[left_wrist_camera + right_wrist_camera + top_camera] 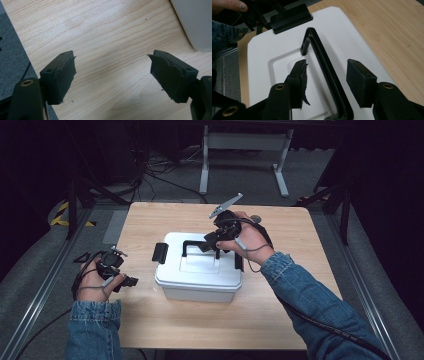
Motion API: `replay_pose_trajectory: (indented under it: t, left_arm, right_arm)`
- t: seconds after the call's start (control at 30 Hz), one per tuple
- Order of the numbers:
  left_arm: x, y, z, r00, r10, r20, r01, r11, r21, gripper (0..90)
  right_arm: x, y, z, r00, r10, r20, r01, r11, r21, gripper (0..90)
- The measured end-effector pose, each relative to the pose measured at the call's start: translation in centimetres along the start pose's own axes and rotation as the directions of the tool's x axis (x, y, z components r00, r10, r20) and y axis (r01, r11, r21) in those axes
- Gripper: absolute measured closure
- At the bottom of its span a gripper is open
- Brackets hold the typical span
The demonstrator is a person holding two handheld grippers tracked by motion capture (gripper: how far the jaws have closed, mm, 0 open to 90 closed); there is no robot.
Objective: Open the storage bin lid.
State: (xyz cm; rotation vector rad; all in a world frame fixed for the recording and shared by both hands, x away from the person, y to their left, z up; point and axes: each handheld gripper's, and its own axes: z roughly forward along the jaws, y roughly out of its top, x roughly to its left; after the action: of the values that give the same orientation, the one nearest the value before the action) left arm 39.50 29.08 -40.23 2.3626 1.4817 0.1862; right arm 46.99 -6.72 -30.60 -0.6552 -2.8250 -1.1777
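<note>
**Right gripper spread over the box handle**

The right gripper [325, 77], at the centre of the high view, has its jaws spread wide with the black plastic carrying handle [324, 65] standing between them; the pads are clear of it on both sides. That handle rises from the lid of the white rectangular plastic storage box [200, 270], which sits mid-frame on the light wooden worktop [280, 315]. A black side latch [160, 252] sticks out at the box's left end. Lower left in the high view, the left gripper [112, 75] hangs over bare wood, jaws wide apart and empty, with the box's corner at the upper right of its own view.
</note>
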Motion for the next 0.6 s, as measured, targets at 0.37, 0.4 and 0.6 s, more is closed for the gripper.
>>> replay_pose_trajectory:
  t: [0.37, 0.4, 0.6]
  left_arm:
    - [0.0, 0.2, 0.2, 1.0000, 0.002, 0.003, -0.002, 1.0000, -0.003, 20.7]
    - [0.0, 0.2, 0.2, 1.0000, 0.002, 0.003, -0.002, 1.0000, -0.003, 20.7]
    - [0.1, 0.1, 0.3, 1.0000, 0.000, 0.005, 0.000, 1.0000, 0.002, 20.7]
  right_arm:
    - [0.6, 1.0, 1.7, 0.9977, -0.068, -0.004, 0.068, 0.9941, 0.085, 64.0]
    - [0.6, 1.0, 1.7, 0.9977, -0.068, -0.004, 0.068, 0.9941, 0.085, 64.0]
    - [1.2, 1.2, 1.5, 0.9900, -0.141, -0.013, 0.141, 0.9789, 0.148, 77.4]
